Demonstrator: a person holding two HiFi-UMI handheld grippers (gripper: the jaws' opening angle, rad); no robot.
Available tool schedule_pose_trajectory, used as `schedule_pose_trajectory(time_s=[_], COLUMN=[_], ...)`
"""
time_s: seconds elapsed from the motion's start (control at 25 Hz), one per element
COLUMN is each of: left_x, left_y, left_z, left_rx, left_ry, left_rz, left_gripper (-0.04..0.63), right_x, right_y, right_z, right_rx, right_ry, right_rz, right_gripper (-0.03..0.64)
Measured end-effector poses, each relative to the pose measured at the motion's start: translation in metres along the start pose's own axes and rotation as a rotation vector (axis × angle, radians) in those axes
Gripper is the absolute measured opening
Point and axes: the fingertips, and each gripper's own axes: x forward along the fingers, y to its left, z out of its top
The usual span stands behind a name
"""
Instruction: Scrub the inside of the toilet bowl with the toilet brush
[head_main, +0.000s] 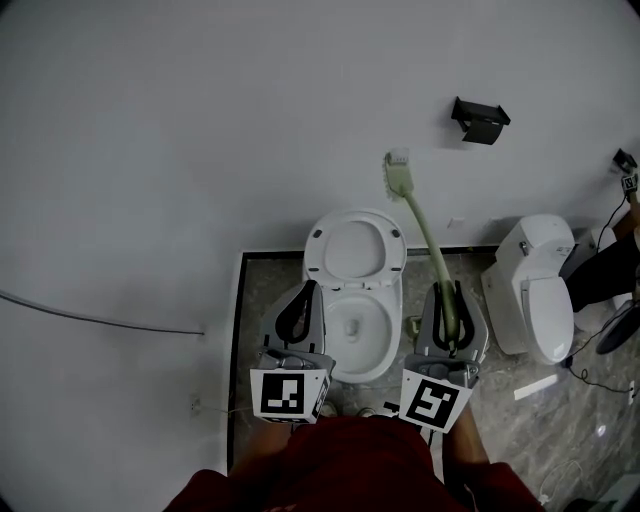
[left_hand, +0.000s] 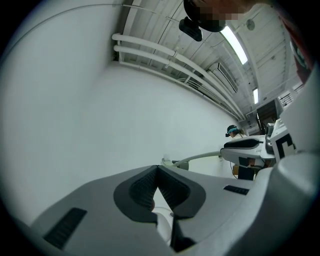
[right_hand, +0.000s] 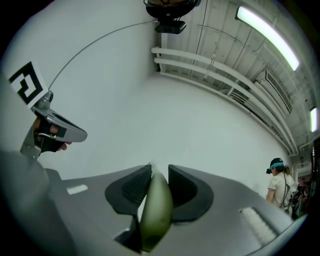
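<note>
A white toilet (head_main: 392, 345) stands against the wall with its lid (head_main: 353, 248) raised and the bowl open. My right gripper (head_main: 449, 300) is shut on the olive-green handle of the toilet brush (head_main: 428, 240). The handle slants up and left to the brush head (head_main: 398, 170), which is high in front of the wall, above and right of the bowl. In the right gripper view the handle (right_hand: 156, 210) sits pinched between the pads of the right gripper (right_hand: 159, 170). My left gripper (head_main: 304, 298) hovers over the bowl's left rim, shut and empty; its tips (left_hand: 157, 170) meet. The brush (left_hand: 200, 157) also shows there.
A second white toilet (head_main: 535, 285) stands to the right, with a person's arm and cables (head_main: 615, 250) beyond it. A black fitting (head_main: 480, 120) is mounted on the wall. A thin cable (head_main: 100, 320) runs along the wall at left. The floor is grey stone tile (head_main: 265, 290).
</note>
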Motion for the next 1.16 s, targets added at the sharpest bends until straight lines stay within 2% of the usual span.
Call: schedule_pose_trajectory(time_s=[0.44, 0.84, 1.16], left_x=[-0.007, -0.012, -0.010], left_y=[0.005, 0.009, 0.009], left_z=[0.011, 0.013, 0.022], left_rx=[0.002, 0.013, 0.020], left_ry=[-0.004, -0.013, -0.010], left_rz=[0.021, 0.014, 0.011], left_gripper=[0.005, 0.005, 0.005], right_x=[0.000, -0.002, -0.001], right_y=[0.002, 0.004, 0.003], right_z=[0.027, 0.032, 0.032], right_rx=[0.051, 0.046, 0.039], right_ry=[-0.084, -0.093, -0.059], right_rz=[0.016, -0.002, 0.009], right_gripper=[0.117, 0.117, 0.117])
